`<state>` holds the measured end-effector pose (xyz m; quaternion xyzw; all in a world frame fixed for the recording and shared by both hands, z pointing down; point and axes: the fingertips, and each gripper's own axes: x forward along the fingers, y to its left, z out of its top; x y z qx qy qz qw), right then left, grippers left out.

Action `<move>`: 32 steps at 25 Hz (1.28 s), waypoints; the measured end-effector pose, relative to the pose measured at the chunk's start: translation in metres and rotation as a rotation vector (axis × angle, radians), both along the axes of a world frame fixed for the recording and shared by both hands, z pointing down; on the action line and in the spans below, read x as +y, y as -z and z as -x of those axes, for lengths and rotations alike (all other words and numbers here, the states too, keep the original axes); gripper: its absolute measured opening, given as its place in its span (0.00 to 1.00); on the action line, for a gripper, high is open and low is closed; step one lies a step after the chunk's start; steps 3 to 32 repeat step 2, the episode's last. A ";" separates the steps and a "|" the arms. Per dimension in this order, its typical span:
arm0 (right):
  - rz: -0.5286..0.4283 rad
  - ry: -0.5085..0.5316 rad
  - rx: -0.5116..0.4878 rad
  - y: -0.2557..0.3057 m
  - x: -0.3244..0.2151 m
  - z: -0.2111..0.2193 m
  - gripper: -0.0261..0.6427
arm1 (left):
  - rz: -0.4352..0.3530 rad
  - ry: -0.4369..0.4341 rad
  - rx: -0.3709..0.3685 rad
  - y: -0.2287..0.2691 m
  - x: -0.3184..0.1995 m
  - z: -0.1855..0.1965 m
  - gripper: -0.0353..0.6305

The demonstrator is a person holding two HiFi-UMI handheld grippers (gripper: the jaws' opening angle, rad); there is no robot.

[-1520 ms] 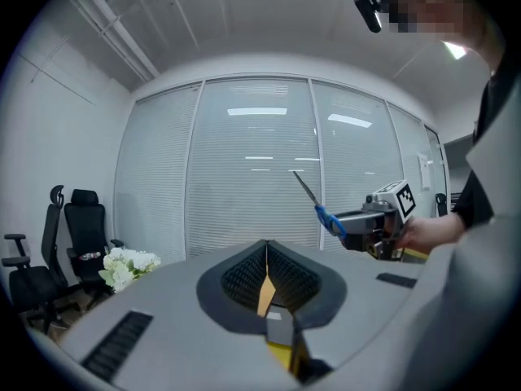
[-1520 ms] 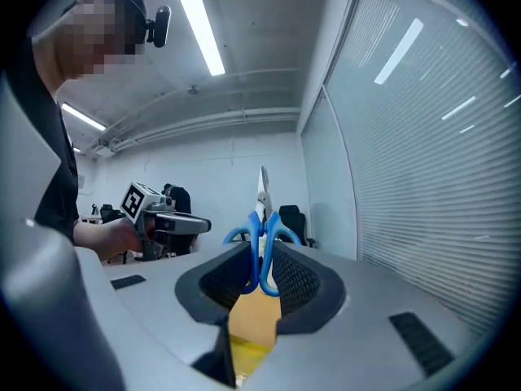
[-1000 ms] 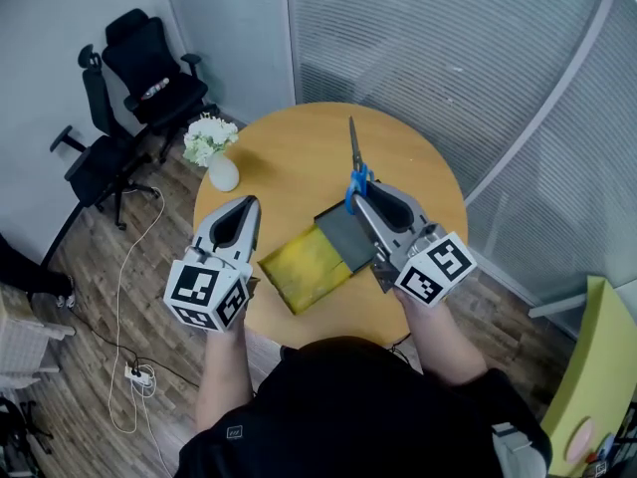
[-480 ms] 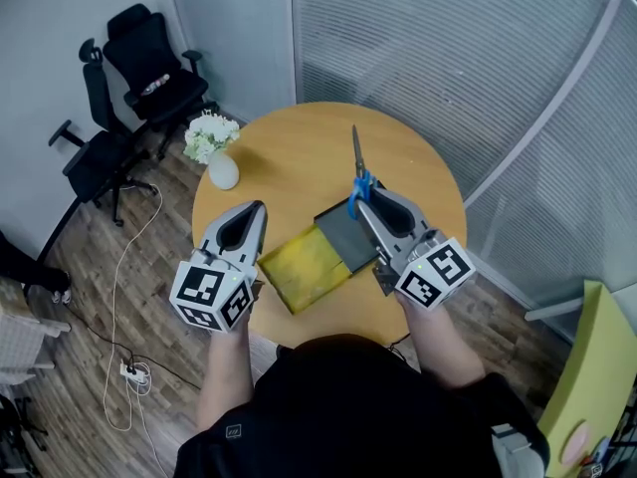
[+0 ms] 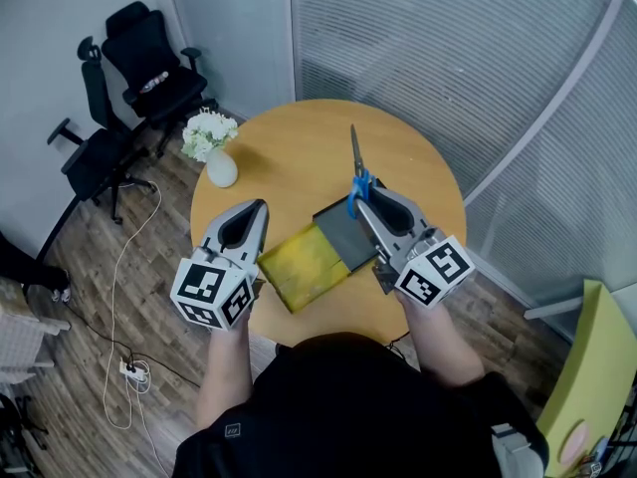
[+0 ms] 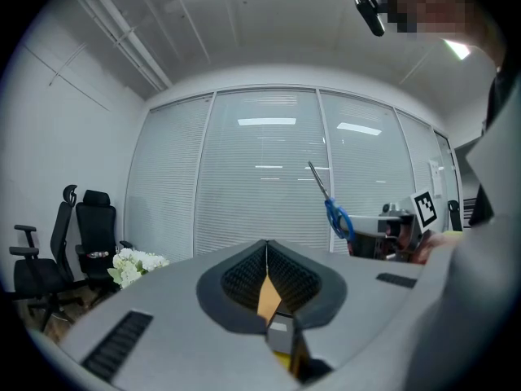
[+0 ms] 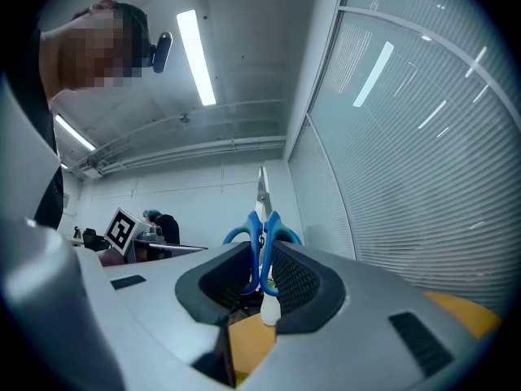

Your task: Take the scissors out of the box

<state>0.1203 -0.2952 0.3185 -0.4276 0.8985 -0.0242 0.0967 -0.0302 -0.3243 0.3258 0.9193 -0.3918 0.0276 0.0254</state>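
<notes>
We count one pair of blue-handled scissors (image 7: 262, 222), one box (image 5: 304, 265), one vase of white flowers (image 5: 219, 167), two black office chairs (image 5: 147, 63) and two grippers. The right gripper (image 7: 262, 259) has its jaws pinched on the scissors' handles. The blades point up and away, clear of the box, which lies open at the near edge of the round table (image 5: 289, 152). The left gripper (image 6: 266, 247) hovers beside the box's left end, jaws together on nothing. Only the head view shows the box; only the right gripper view shows the pinch.
</notes>
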 end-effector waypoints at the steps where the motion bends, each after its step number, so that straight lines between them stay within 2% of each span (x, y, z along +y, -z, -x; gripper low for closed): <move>1: 0.000 0.001 0.001 -0.001 0.000 0.000 0.18 | 0.000 -0.001 0.000 0.000 0.000 -0.001 0.07; 32: 0.001 0.002 0.001 -0.002 0.000 0.000 0.18 | 0.000 -0.002 0.001 -0.001 0.000 -0.002 0.08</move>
